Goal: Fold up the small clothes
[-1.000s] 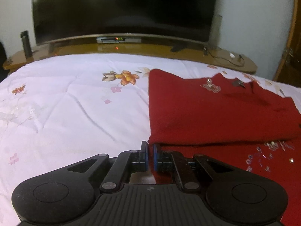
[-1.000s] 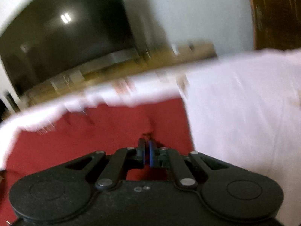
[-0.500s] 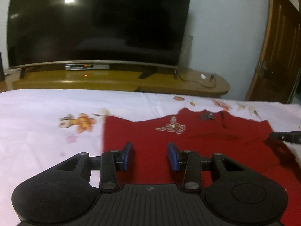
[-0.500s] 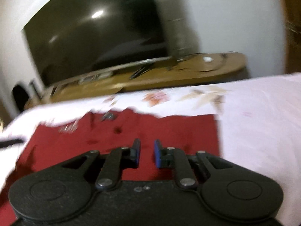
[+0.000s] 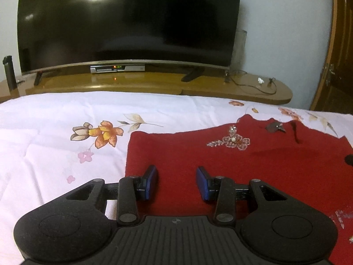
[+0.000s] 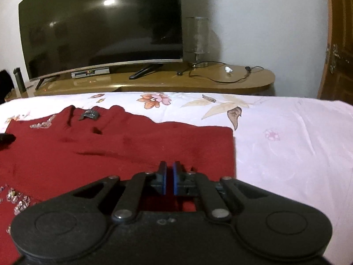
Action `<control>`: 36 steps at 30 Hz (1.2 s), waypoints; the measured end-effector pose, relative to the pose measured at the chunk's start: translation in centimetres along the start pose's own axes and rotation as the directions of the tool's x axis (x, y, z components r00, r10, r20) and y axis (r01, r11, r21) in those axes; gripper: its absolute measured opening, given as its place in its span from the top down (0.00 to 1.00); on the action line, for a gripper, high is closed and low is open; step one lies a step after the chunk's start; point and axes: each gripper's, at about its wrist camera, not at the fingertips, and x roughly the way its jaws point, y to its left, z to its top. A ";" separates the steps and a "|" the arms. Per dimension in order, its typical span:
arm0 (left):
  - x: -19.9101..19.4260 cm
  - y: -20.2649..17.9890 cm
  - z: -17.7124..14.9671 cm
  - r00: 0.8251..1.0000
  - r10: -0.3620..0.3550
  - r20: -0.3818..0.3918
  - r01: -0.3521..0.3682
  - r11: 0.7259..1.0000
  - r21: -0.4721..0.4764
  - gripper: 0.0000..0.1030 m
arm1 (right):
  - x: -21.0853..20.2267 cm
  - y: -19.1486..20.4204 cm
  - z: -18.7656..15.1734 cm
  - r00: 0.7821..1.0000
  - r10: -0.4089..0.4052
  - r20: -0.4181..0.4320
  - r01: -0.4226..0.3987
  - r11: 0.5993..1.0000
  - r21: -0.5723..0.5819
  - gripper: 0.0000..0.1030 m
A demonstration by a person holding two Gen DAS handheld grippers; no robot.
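A red garment [image 5: 231, 165] with beaded trim lies folded on the floral bed sheet [image 5: 55, 143]; it also shows in the right wrist view [image 6: 110, 150]. My left gripper [image 5: 177, 183] is open and empty above the garment's left part. My right gripper [image 6: 169, 178] has its blue pads almost together above the garment's right part, with nothing seen between them. A dark tip of the other gripper shows at the right edge of the left wrist view [image 5: 349, 160] and at the left edge of the right wrist view [image 6: 6, 137].
Beyond the bed stands a wooden TV bench [image 5: 154, 84] with a large dark TV [image 5: 128, 22], a set-top box [image 5: 117, 68], cables and a glass lamp [image 6: 197, 42]. A wooden door [image 5: 339, 55] is at the right. The sheet extends left and right of the garment.
Both grippers let go of the garment and lifted back. The left jaws opened wide. The right jaws opened half a second ago and have since closed. The garment now lies folded.
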 end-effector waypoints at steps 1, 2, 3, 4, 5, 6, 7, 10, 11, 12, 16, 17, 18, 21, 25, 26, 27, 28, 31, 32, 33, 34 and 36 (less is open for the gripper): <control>-0.5 -0.2 0.2 1.000 0.011 0.002 -0.011 1.000 0.011 0.61 | 0.1 -0.2 0.0 1.000 0.005 -0.002 -0.005 1.000 0.007 0.97; -1.5 -0.6 0.4 0.999 0.027 0.025 -0.028 0.999 0.035 0.61 | 0.1 -0.3 0.1 1.000 0.008 -0.009 -0.008 1.000 0.008 0.97; -2.8 -1.1 0.3 0.998 0.025 0.062 -0.030 0.997 0.067 0.61 | -0.2 -0.1 0.4 1.000 0.005 -0.020 -0.005 1.000 -0.002 0.94; -3.7 -1.3 0.3 0.997 0.009 0.077 -0.015 0.997 0.082 0.61 | -1.0 0.1 0.6 1.000 0.010 -0.021 -0.011 1.000 -0.015 0.88; -4.4 -1.5 0.1 0.997 -0.006 0.081 -0.001 0.996 0.086 0.61 | -2.3 0.3 0.6 1.000 0.020 -0.001 -0.020 0.999 -0.027 0.73; -4.8 -1.7 -0.1 0.997 -0.018 0.081 0.011 0.996 0.089 0.61 | -3.5 0.5 0.6 0.999 0.033 0.026 -0.032 0.999 -0.037 0.69; -4.8 -2.0 -0.6 0.997 -0.031 0.067 0.025 0.995 0.097 0.61 | -4.2 0.7 0.5 0.998 0.049 0.036 -0.048 0.998 -0.040 0.69; -3.3 -2.6 -2.2 1.000 0.003 -0.002 -0.003 0.992 0.124 0.53 | -3.7 1.6 -0.8 0.997 0.075 -0.025 -0.077 0.994 -0.076 0.73; -3.2 -2.4 -1.9 1.000 0.004 -0.013 -0.002 0.994 0.111 0.53 | -2.9 1.9 -1.8 0.998 0.042 -0.049 -0.047 0.992 -0.115 0.73; -3.5 -2.3 -1.4 1.000 0.012 -0.018 -0.010 0.995 0.095 0.53 | -3.0 2.1 -2.1 0.999 0.035 -0.024 -0.038 0.990 -0.132 0.73; -6.6 -3.4 -1.2 0.994 0.000 0.106 -0.015 0.989 0.145 0.19 | -5.0 2.8 -0.9 0.999 0.053 0.001 -0.052 0.989 -0.142 0.72; -5.9 -3.7 -1.5 0.998 0.007 0.064 -0.017 0.987 0.157 0.10 | -5.8 2.9 -1.1 0.996 0.084 0.037 -0.077 0.983 -0.164 0.72; -4.6 -3.9 -1.8 1.000 0.029 -0.013 -0.026 0.985 0.172 0.08 | -5.5 3.1 -1.4 0.997 0.067 0.023 -0.061 0.979 -0.193 0.72; -3.5 -2.4 -2.4 0.998 0.020 -0.063 -0.017 0.999 0.038 0.04 | -3.7 2.5 -2.3 0.998 0.030 -0.047 -0.037 0.986 -0.163 0.71; -6.6 -2.0 -3.1 0.996 0.078 -0.037 -0.077 0.997 0.028 0.04 | -5.4 0.6 -1.3 0.996 0.082 -0.047 -0.085 0.995 -0.056 0.71; -7.7 -2.0 -3.7 0.996 0.080 -0.032 -0.079 0.997 0.026 0.04 | -6.5 0.0 -1.6 0.995 0.097 -0.029 -0.099 0.994 -0.055 0.70; -8.9 -1.8 -4.5 0.996 0.082 -0.028 -0.082 0.996 0.022 0.04 | -7.2 -0.6 -1.9 0.994 0.103 -0.025 -0.104 0.993 -0.050 0.70; -10.1 -1.4 -5.4 0.995 0.093 -0.037 -0.093 0.996 0.016 0.04 | -8.0 -1.4 -2.3 0.994 0.109 -0.026 -0.109 0.994 -0.030 0.69; -13.6 -1.3 -8.7 0.990 0.119 -0.080 -0.120 0.993 -0.002 0.04 | -10.6 -4.5 -4.5 0.989 0.136 -0.049 -0.133 0.989 0.066 0.69; -14.4 -1.4 -9.8 0.987 0.131 -0.096 -0.131 0.991 -0.002 0.04 | -11.6 -5.5 -5.6 0.989 0.136 -0.061 -0.131 0.987 0.089 0.69; -15.6 -1.6 -10.6 0.985 0.132 -0.111 -0.134 0.991 -0.006 0.04 | -12.7 -5.8 -6.5 0.988 0.136 -0.074 -0.127 0.986 0.108 0.67; -16.7 -1.8 -11.7 0.984 0.125 -0.125 -0.128 0.992 -0.015 0.04 | -13.6 -6.6 -7.4 0.987 0.135 -0.088 -0.123 0.983 0.134 0.67; -18.9 -2.2 -13.4 0.986 0.103 -0.132 -0.109 0.993 -0.035 0.08 | -15.7 -7.8 -9.3 0.983 0.151 -0.103 -0.128 0.971 0.200 0.69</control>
